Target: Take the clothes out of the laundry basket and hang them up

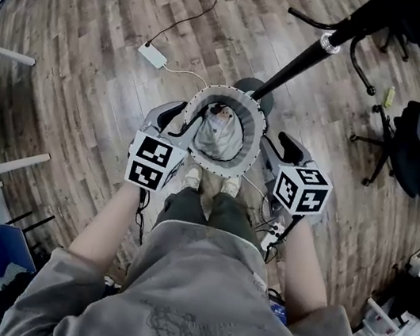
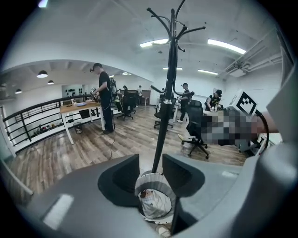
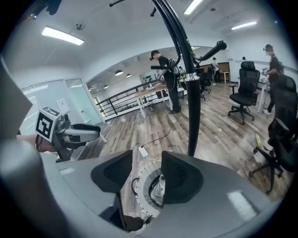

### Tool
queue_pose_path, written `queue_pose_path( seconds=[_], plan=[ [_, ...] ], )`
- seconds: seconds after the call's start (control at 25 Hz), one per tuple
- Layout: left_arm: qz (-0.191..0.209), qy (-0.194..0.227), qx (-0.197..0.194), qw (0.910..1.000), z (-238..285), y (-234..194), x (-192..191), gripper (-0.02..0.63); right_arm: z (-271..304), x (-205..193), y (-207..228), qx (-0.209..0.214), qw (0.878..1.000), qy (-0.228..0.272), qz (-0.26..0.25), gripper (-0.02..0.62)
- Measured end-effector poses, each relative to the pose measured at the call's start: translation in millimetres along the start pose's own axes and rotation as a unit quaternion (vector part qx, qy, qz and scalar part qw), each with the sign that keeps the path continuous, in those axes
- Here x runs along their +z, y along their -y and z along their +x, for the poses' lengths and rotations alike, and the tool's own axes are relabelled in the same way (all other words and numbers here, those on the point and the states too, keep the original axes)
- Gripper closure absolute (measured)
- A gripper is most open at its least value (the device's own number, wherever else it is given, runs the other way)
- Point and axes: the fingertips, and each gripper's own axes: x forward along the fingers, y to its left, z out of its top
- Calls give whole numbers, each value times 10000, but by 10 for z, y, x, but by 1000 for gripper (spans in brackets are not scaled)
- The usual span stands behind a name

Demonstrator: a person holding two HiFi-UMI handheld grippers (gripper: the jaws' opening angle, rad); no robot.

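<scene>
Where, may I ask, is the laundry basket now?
In the head view, the round grey fabric laundry basket stands centrally on the wooden floor, beyond the person's pale shoes, beside the black coat stand's base.

wood-plank floor (image 1: 85,101); soft cloth (image 1: 220,134) in fabric basket (image 1: 256,127); glossy metal pole (image 1: 297,64)

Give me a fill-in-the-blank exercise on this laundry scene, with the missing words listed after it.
1. The laundry basket stands on a ____ plank floor.
2. A light-coloured garment lies ____ the basket.
3. The jaws of the left gripper and the right gripper stand ____, with nothing gripped between them.
4. The pole of the coat stand is ____ in colour.

Missing words: wooden; inside; apart; black
</scene>
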Motion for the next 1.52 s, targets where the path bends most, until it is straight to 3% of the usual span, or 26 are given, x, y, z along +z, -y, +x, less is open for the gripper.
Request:
queue_pose_path(
  seconds=[0.32, 0.48, 0.88, 1.16, 1.36, 1.52],
  plan=[
    [-89, -433, 116, 9990, 652, -174, -630, 454, 814, -430, 258, 241, 9976, -628, -192, 359],
    [-51, -704, 68, 9975, 1031, -275, -1010, 454, 1214, -710, 391, 299, 9965, -776, 33, 359],
    [-473, -925, -68, 9946, 2290, -429, -2028, 453, 2389, -1639, 899, -31, 9934, -1095, 342, 356],
    [-532, -1167, -606, 9899, 3003, -249, -2837, 437, 3037, -2281, 1364, -299, 9903, -1219, 599, 357],
    [-736, -1263, -579, 9876, 3400, -378, -3392, 437, 3516, -2856, 1502, -313, 9870, -1357, 805, 357],
    [-633, -1468, -690, 9847, 3799, -397, -3805, 437, 3828, -3381, 1628, -370, 9830, -1582, 855, 356]
  ],
)
